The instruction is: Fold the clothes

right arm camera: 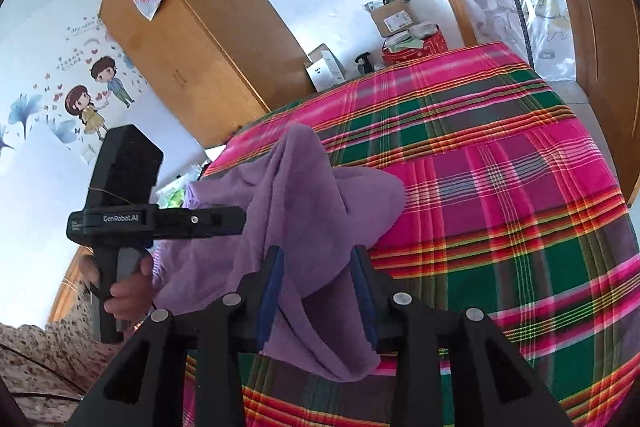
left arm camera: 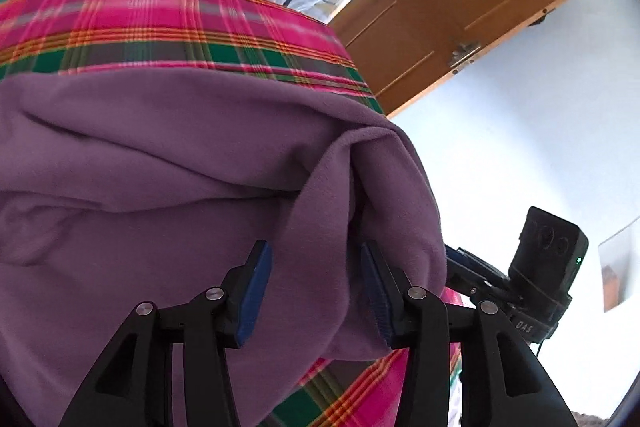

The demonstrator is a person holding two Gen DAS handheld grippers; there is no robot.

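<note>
A purple fleece garment [left arm camera: 160,167] lies bunched on a pink and green plaid bedspread [left arm camera: 160,27]. A thick fold of it runs between the blue pads of my left gripper [left arm camera: 316,291], which is shut on that fold. In the right wrist view the purple garment [right arm camera: 304,195] rises in a peak above the plaid bedspread [right arm camera: 500,187]. My right gripper [right arm camera: 318,287] is shut on another fold, and cloth hangs down below its fingers. The left gripper's body [right arm camera: 160,221] reaches in from the left, its fingertips buried in the cloth. The right gripper's body [left arm camera: 548,259] shows beyond the garment's right edge.
A hand [right arm camera: 124,291] with a floral sleeve [right arm camera: 48,355] holds the left gripper's handle. A wooden wardrobe [right arm camera: 192,39] stands behind the bed, with cardboard boxes and a red box [right arm camera: 416,45] at the far end. A wooden door [left arm camera: 460,7] is to the right.
</note>
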